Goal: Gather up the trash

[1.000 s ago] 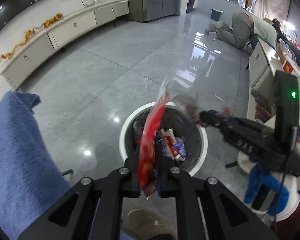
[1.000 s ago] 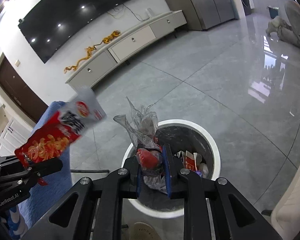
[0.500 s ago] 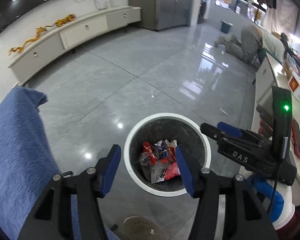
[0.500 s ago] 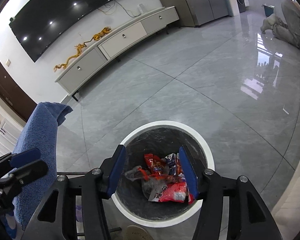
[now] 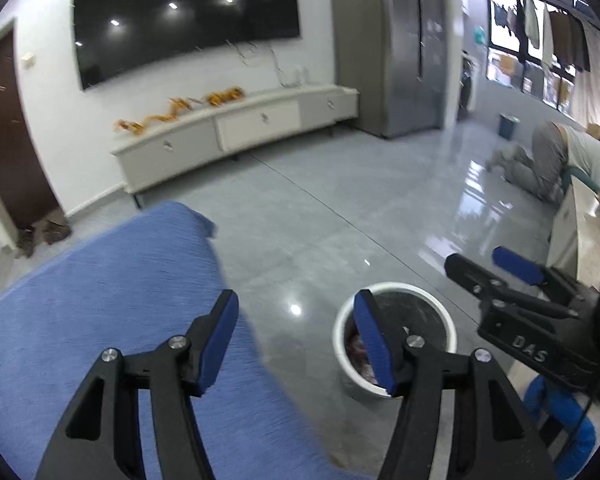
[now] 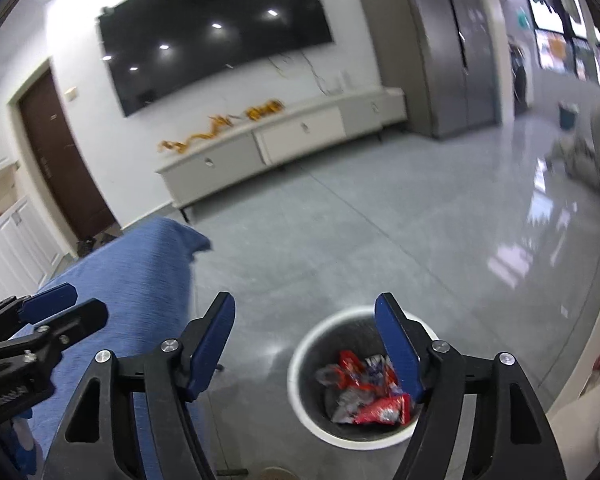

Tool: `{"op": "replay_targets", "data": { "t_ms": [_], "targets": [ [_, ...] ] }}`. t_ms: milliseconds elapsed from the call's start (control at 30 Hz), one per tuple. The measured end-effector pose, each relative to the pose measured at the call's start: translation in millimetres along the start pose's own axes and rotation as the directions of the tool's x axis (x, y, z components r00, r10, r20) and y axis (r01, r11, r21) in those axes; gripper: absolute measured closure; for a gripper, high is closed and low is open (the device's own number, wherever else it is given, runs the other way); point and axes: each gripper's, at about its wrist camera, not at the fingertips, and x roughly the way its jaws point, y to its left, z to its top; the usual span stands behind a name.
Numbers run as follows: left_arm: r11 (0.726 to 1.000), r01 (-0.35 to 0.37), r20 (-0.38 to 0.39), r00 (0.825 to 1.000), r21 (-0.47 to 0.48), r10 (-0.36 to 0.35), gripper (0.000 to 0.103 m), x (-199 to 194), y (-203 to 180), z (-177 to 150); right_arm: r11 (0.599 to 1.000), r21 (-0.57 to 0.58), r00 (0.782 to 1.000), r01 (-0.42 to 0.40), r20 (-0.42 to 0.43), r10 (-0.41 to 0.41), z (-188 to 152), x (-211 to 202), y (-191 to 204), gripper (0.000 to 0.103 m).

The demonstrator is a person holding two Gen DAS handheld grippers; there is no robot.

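Note:
A round white-rimmed trash bin (image 6: 300, 356) stands on the grey floor and holds red and silver snack wrappers (image 6: 370, 396). In the left wrist view the bin (image 5: 340, 328) sits low, right of centre, partly behind a finger. My left gripper (image 5: 296, 312) hangs above the floor with its jaws opening and nothing between the blue pads. My right gripper (image 6: 306, 312) is raised over the bin's left side, jaws opening, also empty. Each gripper shows at the edge of the other's view: the right gripper (image 5: 484, 264) and the left gripper (image 6: 72, 304).
A blue cloth-covered seat (image 5: 100, 300) fills the lower left. A long white TV cabinet (image 5: 236, 128) with a yellow ornament runs under a wall TV. A person (image 5: 548, 160) crouches on the floor far right. A white counter (image 5: 576, 232) borders the right side.
Both grippers let go of their wrappers, which now lie in the bin. Both jaws opened wide, and both grippers rose and tilted up, so the bin sank lower in each view.

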Motion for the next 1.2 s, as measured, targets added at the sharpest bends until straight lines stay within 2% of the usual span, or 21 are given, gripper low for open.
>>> {"op": "replay_targets", "data": {
  "t_ms": [133,233,367,500,567,700,767,967,1200],
  "targets": [
    [0.997,-0.067,0.075,0.995,-0.028,0.069,0.034,-44,31,-7,0.996,-0.080,0.997,-0.029,0.065,0.034,10,-33,47,0.021],
    [0.991,-0.118,0.126,0.984,-0.061,0.125,0.031,-77,54,-17,0.989,-0.140,0.992,-0.055,0.107,0.070,15,-58,86,0.014],
    [0.978,-0.176,0.178,0.965,-0.112,0.194,0.022,-115,84,-30,0.978,-0.195,0.986,-0.073,0.136,0.100,11,-81,126,0.010],
    [0.962,-0.225,0.216,0.942,-0.156,0.256,0.018,-147,111,-45,0.968,-0.244,0.983,-0.066,0.151,0.105,5,-100,161,0.008],
    [0.953,-0.246,0.225,0.932,-0.178,0.283,0.009,-159,120,-50,0.963,-0.266,0.983,-0.052,0.159,0.097,1,-108,175,0.008],
    [0.937,-0.273,0.257,0.910,-0.219,0.326,0.001,-180,133,-60,0.953,-0.300,0.981,-0.036,0.171,0.091,-5,-121,194,0.007],
    [0.931,-0.280,0.266,0.902,-0.236,0.339,0.000,-190,137,-65,0.948,-0.317,0.980,-0.028,0.180,0.089,-7,-127,202,0.006],
    [0.917,-0.309,0.265,0.889,-0.254,0.373,0.000,-201,142,-72,0.938,-0.346,0.976,-0.017,0.196,0.090,-15,-142,218,0.004],
    [0.914,-0.304,0.297,0.877,-0.270,0.379,0.000,-215,139,-79,0.936,-0.353,0.971,0.014,0.229,0.072,-19,-157,221,0.004]
  ]
}}
